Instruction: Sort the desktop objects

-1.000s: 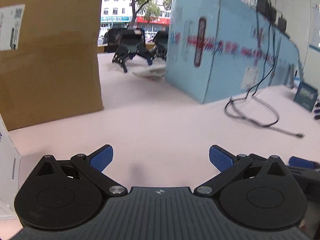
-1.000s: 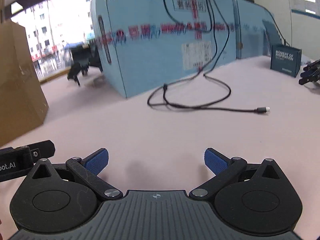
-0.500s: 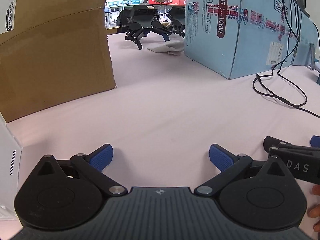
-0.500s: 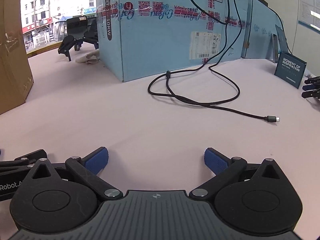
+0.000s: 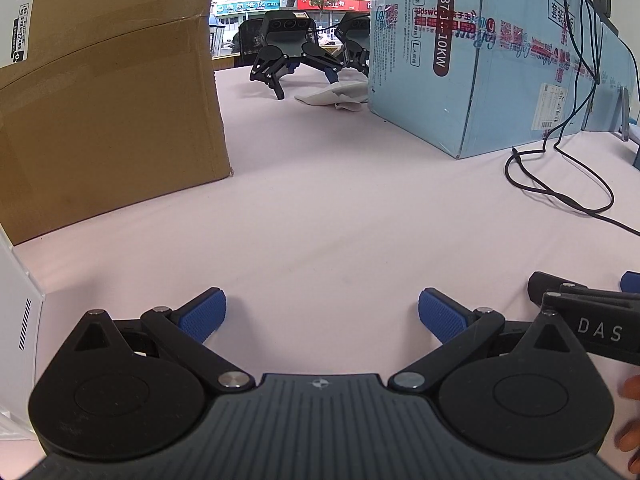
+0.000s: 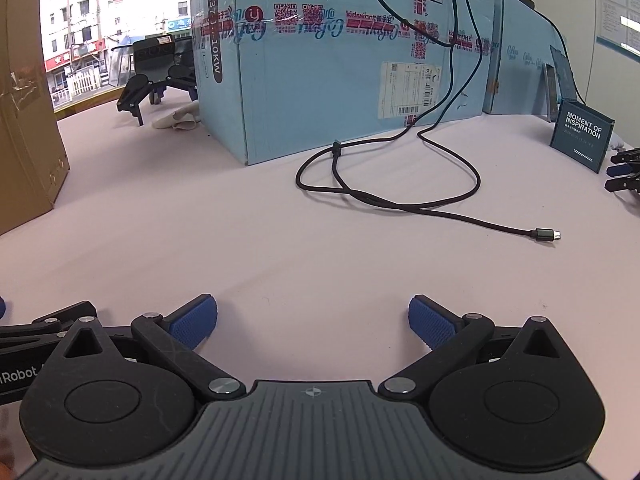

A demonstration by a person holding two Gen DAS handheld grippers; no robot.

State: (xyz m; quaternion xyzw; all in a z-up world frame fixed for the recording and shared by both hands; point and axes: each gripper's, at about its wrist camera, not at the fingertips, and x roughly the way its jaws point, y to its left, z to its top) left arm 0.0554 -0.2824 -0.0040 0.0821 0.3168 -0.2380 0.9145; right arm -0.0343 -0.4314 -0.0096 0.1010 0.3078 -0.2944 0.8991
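2 blue boxes (image 6: 340, 60), 1 brown box (image 5: 104, 92), 1 cable (image 6: 400, 200), 1 sign card (image 6: 582, 134).

Pale pink table (image 6: 200, 240), light-blue box (image 6: 320, 80), brown carton (image 5: 100, 100), black cable (image 6: 400, 204).

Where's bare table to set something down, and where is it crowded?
Free: the wide patch ahead of both grippers, bordered by the brown carton, the blue box and the black cable. Crowded: the far gap behind the boxes, with spare grippers and a crumpled cloth.
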